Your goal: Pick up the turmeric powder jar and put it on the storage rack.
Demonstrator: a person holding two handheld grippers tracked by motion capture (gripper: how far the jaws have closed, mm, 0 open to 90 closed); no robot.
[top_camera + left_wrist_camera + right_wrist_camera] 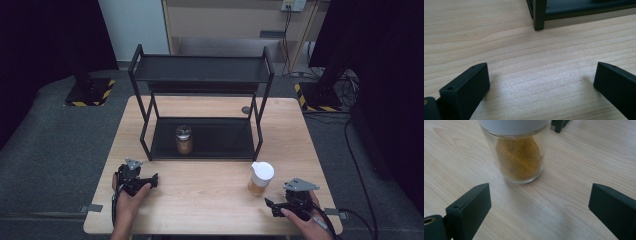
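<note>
A glass jar (260, 179) with a white lid and yellow-brown powder stands on the wooden table (210, 200) at the front right. My right gripper (270, 206) rests open just right of and nearer than it; in the right gripper view the jar (520, 157) stands a short way beyond the spread jaws, with bare wood between them. A second jar (183, 139) with a clear lid stands on the lower shelf of a black two-tier rack (200, 70). My left gripper (153, 180) lies open at the front left, facing a rack leg (539, 15).
The rack takes up the middle and back of the table. A small dark round spot (246, 109) lies on the table behind the rack's right side. Black stands with yellow-striped bases (90, 92) sit on the floor beyond, and cables trail at the right.
</note>
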